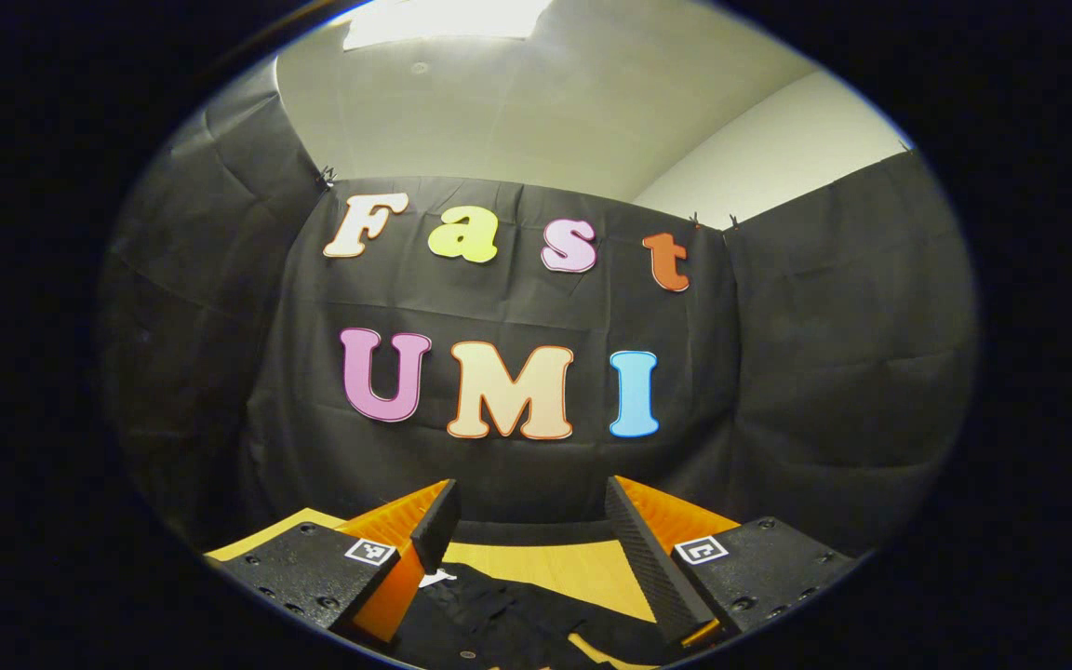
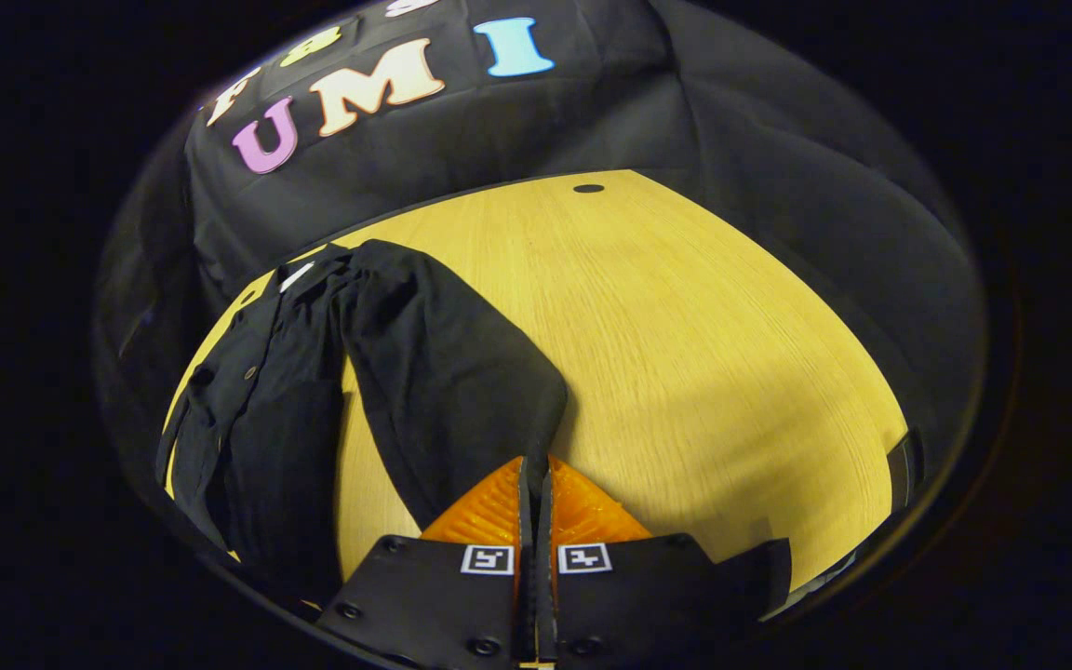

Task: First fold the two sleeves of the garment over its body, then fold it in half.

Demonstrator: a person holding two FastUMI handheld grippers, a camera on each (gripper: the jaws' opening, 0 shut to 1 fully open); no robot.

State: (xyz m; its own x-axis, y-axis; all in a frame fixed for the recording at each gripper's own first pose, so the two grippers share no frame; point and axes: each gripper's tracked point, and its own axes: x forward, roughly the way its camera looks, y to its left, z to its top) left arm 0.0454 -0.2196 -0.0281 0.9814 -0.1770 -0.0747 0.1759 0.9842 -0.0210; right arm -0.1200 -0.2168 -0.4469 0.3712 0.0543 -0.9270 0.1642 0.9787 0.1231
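So the shirt (image 2: 257,409) is lying on the wooden surface (image 2: 685,335), off to the left in the right gripper view, collar toward the booth wall. One sleeve (image 2: 443,391) stretches out from the body down to the right gripper (image 2: 534,470), whose fingers are pressed together, pinching the sleeve's end. The left gripper (image 1: 527,530) is up above the surface with its fingers spread wide, nothing between them, pointing at the wall, with a bit of the shirt (image 1: 499,623) below it.
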